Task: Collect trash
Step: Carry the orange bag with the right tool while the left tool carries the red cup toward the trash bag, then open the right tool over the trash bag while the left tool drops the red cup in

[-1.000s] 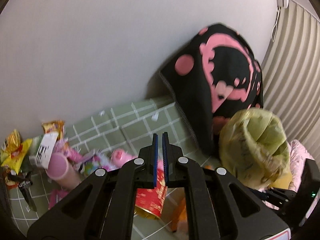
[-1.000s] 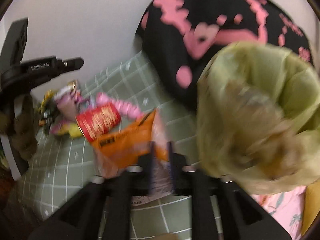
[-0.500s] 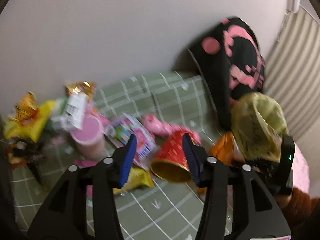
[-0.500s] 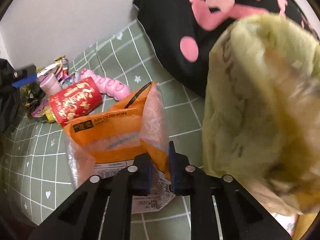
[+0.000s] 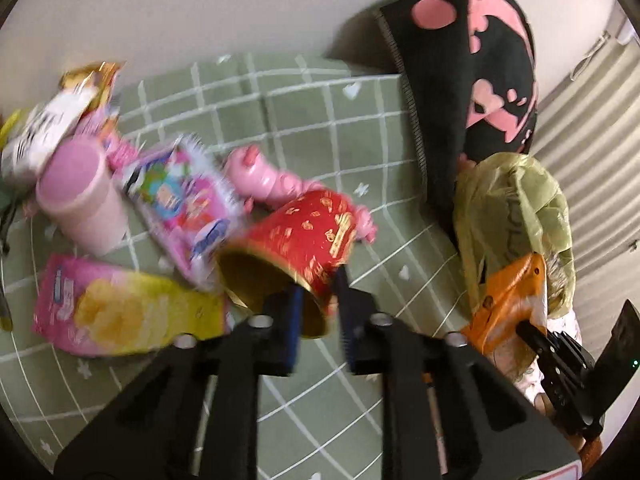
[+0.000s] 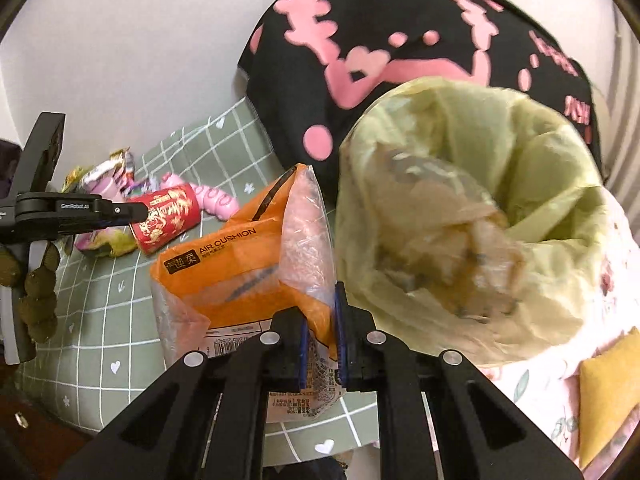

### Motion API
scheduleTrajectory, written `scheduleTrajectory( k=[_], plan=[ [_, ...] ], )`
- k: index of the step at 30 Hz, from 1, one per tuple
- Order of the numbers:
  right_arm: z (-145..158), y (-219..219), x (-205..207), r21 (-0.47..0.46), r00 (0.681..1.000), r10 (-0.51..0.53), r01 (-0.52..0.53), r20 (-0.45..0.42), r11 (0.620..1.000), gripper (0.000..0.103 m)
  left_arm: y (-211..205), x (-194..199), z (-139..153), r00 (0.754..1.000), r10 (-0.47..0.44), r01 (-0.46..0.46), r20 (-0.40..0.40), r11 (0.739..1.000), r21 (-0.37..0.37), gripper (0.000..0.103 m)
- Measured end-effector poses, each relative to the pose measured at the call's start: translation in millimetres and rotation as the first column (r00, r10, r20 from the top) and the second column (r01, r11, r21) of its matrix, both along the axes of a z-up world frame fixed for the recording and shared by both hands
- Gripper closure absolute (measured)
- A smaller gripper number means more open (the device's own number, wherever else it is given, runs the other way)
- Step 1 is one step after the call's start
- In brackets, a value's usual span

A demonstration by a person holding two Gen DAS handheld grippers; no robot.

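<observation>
Gaping beside the orange pack, pale green plastic trash bag (image 6: pixel 500 216). Clamped by right gripper (image 6: pixel 322 344), jaws closing: light, crinkly orange plastic air-cushion pack (image 6: pixel 240 272). Pinched at its thin rim by left gripper (image 5: pixel 318 328): crushable red-and-gold paper cup (image 5: pixel 304 236).

Trash around the paper cup (image 5: pixel 308 232)
Toy (image 5: pixel 264 176) behind it; snack packets (image 5: pixel 180 196) left; trash bag (image 5: pixel 516 216) right, before cushion (image 5: pixel 472 80).

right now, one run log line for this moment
left gripper: shut on rim of red paper cup | right gripper: closing, orange plastic bag between pads | yellow-green trash bag: open
</observation>
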State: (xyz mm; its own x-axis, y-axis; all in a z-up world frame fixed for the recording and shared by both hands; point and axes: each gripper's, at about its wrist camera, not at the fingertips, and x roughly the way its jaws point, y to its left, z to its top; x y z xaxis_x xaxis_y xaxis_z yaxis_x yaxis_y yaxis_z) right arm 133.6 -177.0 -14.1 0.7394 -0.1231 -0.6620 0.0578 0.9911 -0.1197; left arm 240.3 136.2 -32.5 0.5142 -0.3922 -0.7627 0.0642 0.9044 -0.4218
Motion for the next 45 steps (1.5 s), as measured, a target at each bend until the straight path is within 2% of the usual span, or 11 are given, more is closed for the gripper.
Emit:
scheduleTrajectory(
  k=[4,7,9,14,19,25,35,38,40,41,45],
  plan=[
    [33,-4,-14,-0.011,0.996,-0.024,0.025,0.082,1.000,0.091,-13,7,34,0.995,-0.037,0.036,0.092,0.999,0.006,0.100],
    [66,-6,-19,-0.032,0.988,-0.031,0.037,0.153,0.999,0.091,-29,12,75,0.976,-0.086,0.084,0.201,0.996,0.017,0.100],
    [91,-12,-21,-0.063,0.978,-0.041,0.055,0.203,0.997,0.091,-44,16,107,0.951,-0.130,0.130,0.280,0.991,0.019,0.100],
    [142,-34,-23,-0.173,0.952,-0.084,0.140,0.296,0.975,0.091,-78,22,153,0.900,-0.219,0.234,0.376,0.972,0.005,0.100],
    [164,-72,-9,-0.270,0.934,-0.162,0.253,0.318,0.929,0.091,-117,17,174,0.849,-0.315,0.329,0.425,0.943,0.043,0.100],
    [150,-100,13,-0.333,0.935,-0.216,0.306,0.280,0.892,0.091,-152,18,176,0.824,-0.371,0.374,0.427,0.924,0.080,0.100],
    [68,-90,54,-0.269,0.984,-0.154,0.174,0.092,0.947,0.091,-155,19,161,0.845,-0.367,0.357,0.390,0.929,0.101,0.100],
    [71,-97,53,-0.189,0.985,-0.142,0.158,0.096,0.969,0.090,-153,22,157,0.852,-0.365,0.361,0.376,0.929,0.082,0.100],
    [76,-99,51,-0.154,0.986,-0.130,0.146,0.109,0.977,0.079,-155,23,156,0.852,-0.367,0.364,0.373,0.928,0.079,0.100],
    [80,-101,46,-0.147,0.984,-0.126,0.143,0.125,0.979,0.068,-158,24,155,0.852,-0.370,0.369,0.372,0.926,0.076,0.100],
    [100,-110,28,-0.133,0.976,-0.133,0.156,0.171,0.979,0.064,-173,26,154,0.841,-0.400,0.410,0.365,0.911,0.055,0.100]
  ],
)
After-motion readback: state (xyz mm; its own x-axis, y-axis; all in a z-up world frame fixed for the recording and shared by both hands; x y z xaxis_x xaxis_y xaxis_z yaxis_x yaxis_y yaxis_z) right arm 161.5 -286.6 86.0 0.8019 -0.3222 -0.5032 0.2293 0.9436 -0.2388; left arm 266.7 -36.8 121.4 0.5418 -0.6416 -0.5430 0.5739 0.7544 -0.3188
